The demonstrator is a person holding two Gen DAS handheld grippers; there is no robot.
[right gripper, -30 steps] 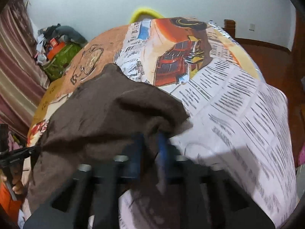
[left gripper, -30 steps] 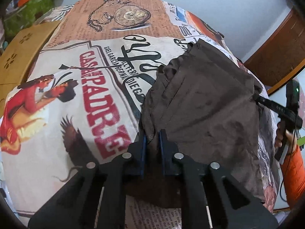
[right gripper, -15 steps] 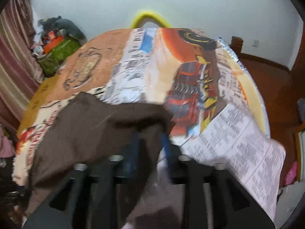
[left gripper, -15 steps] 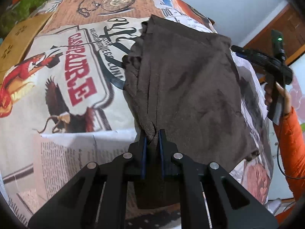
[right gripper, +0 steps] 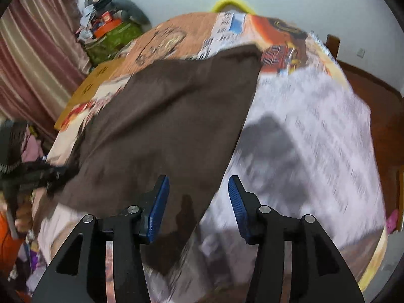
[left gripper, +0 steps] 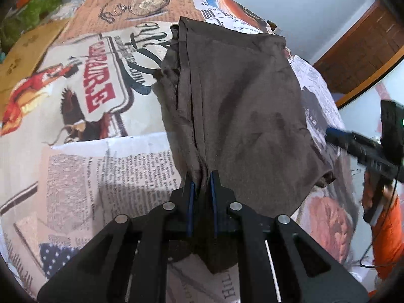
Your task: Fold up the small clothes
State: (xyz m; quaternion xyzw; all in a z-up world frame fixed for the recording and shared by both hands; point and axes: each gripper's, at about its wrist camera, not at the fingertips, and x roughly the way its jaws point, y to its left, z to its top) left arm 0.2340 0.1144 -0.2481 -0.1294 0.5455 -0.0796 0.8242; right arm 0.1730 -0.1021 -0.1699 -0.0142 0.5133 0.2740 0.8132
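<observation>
Left wrist view, bottom centre: the left gripper (left gripper: pixel 202 184) has its blue-padded fingers pressed together on a bunched corner of the brown garment (left gripper: pixel 240 106). A short tail of cloth hangs below the pinch, between the black finger arms. From the pinch the garment spreads upward through the frame's centre over the printed bedsheet (left gripper: pixel 83 126), with lengthwise pleats along its left edge and its far hem near the upper centre.

Right wrist view, bottom centre: the right gripper (right gripper: pixel 198 197) stands spread, blue pads well apart, nothing between them. The brown garment (right gripper: pixel 164 126) lies on the printed bedsheet (right gripper: pixel 315 131); its right edge runs diagonally from upper centre down through the gap between the pads. Whether the pads touch the cloth cannot be told; the frame is blurred.

Far right of the left wrist view: the right gripper (left gripper: pixel 335 136) appears blurred, just beside the garment's right edge. Far left of the right wrist view: the left gripper (right gripper: pixel 53 174) is at the garment's corner.
</observation>
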